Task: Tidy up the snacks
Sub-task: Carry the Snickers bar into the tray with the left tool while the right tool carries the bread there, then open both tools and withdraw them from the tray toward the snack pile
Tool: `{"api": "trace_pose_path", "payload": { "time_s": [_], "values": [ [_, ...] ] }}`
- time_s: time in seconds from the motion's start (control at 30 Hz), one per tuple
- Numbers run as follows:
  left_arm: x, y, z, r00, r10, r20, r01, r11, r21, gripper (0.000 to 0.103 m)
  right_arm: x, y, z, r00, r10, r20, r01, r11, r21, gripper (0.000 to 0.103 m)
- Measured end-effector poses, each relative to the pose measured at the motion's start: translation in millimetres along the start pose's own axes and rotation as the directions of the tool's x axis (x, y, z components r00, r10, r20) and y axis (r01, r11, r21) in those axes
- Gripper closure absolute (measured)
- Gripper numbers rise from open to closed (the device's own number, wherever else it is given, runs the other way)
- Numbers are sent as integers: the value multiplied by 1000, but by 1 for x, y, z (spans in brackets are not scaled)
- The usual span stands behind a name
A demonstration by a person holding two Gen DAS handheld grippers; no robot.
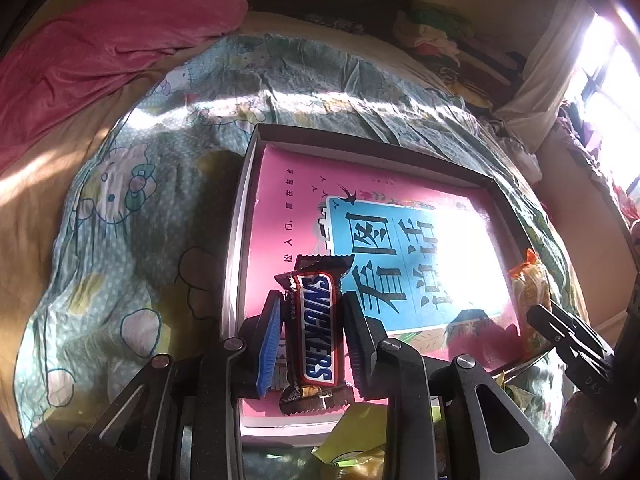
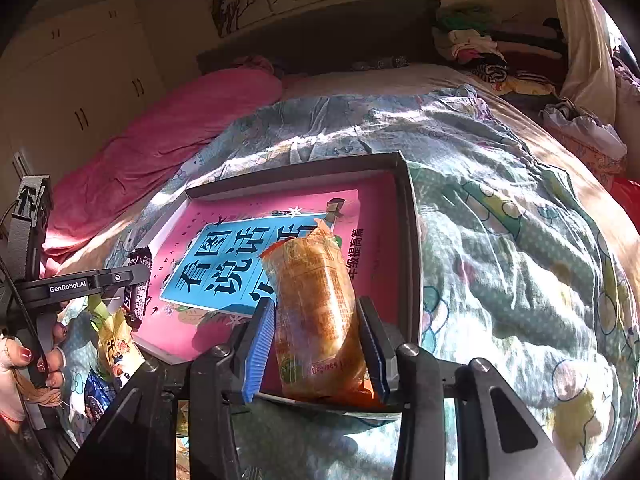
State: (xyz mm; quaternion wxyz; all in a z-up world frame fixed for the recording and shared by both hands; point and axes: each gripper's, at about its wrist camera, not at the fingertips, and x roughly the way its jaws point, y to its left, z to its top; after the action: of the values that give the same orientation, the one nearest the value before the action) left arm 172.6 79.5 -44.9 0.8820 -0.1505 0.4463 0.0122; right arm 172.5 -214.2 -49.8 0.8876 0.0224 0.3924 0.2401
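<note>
L gripper (image 1: 310,340) is clamped on a Snickers bar (image 1: 316,328), pads pressing both long sides, bar running lengthwise along the fingers w/ its crimped end sticking out toward 12 o'clock. It hangs over the near-left corner of a shallow box (image 1: 244,208) lined w/ a pink book (image 1: 280,208), blue title panel in the middle. The box sits on a cartoon-print quilt (image 1: 132,208) on a bed; pink blanket (image 1: 112,40) at 10 o'clock, sunlit window at 2 o'clock.

R gripper (image 2: 316,344) is closed on an orange-wrapped snack pack (image 2: 316,300), blue-ribbed pads tight against its sides, twisted wrapper end pointing to 12 o'clock. Pack is over the near-right part of the box, above the book's edge. In the left wrist view the same pack shows at 3 o'clock by the box's right wall.

From the right wrist view, at 9 o'clock: L gripper w/ the candy bar, a hand (image 2: 24,364) on its handle. More loose snacks (image 2: 116,344) lie on the quilt at 8 o'clock, just outside the box's near-left corner: a yellow packet and a blue one.
</note>
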Motion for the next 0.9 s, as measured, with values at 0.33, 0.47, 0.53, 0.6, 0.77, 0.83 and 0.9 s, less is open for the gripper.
{"api": "trace_pose_path", "payload": {
  "time_s": [0.33, 0.47, 0.53, 0.6, 0.77, 0.83, 0.9],
  "values": [
    [-13, 5, -1, 1000, 3, 19, -2, 1000, -17, 60, -6, 1, -3, 1000, 4, 8, -4, 1000, 13, 58],
    [-20, 10, -1, 999, 3, 33, -2, 1000, -30, 55, -12, -1, -2, 1000, 4, 26, -5, 1000, 24, 53],
    [-24, 12, -1, 999, -2, 39, 3, 999, -35, 54, -15, -2, -1, 999, 3, 36, -4, 1000, 30, 51],
    [-28, 13, -1, 999, 6, 48, -4, 999, -41, 49, -18, -2, 0, 999, 4, 46, -5, 999, 34, 49],
    [-39, 14, -1, 997, 3, 71, -1, 999, -39, 44, -25, -3, 0, 998, 3, 67, -5, 999, 35, 46],
    [-44, 13, -2, 997, 4, 78, -1, 999, -35, 42, -27, -2, 1, 997, 3, 73, -6, 999, 33, 45],
    [-49, 13, -3, 996, 1, 86, 1, 999, -33, 40, -30, -1, 1, 997, 5, 83, -7, 1000, 28, 44]
  ]
}}
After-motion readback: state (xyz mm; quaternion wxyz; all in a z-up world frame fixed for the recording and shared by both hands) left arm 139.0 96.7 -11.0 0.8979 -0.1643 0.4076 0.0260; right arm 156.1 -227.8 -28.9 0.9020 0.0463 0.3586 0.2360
